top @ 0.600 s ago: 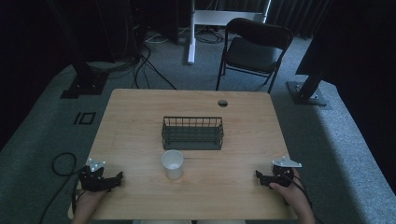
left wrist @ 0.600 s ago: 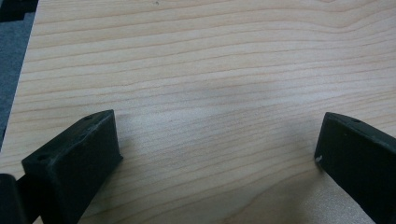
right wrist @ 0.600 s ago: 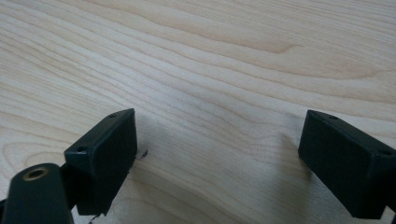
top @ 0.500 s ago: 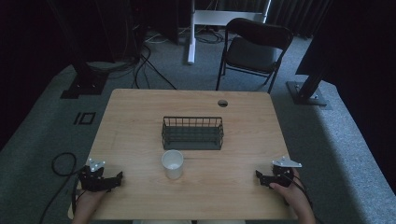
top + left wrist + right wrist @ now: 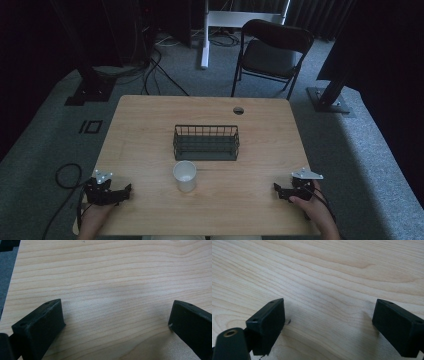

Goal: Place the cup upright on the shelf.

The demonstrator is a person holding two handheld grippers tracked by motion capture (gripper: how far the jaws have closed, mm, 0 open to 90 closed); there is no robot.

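Left gripper [image 5: 126, 191] and right gripper [image 5: 278, 189] are rested on the table [image 5: 150, 130] with fingers spread, empty, white cup [image 5: 184, 176] positioned between them.

Light wooden table [image 5: 150, 125], wire basket [image 5: 206, 142] at centre, white cup [image 5: 184, 175] just before it

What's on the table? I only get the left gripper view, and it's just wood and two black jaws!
Observer: A white cup stands upright on the table, toward the person's side.
Operator: Is there anything else?
Observer: Yes, a dark wire basket sits just beyond the cup, near the table's middle.
Operator: Where's the other gripper?
Observer: The right gripper is near the table's front right corner, its jaws open and holding nothing.
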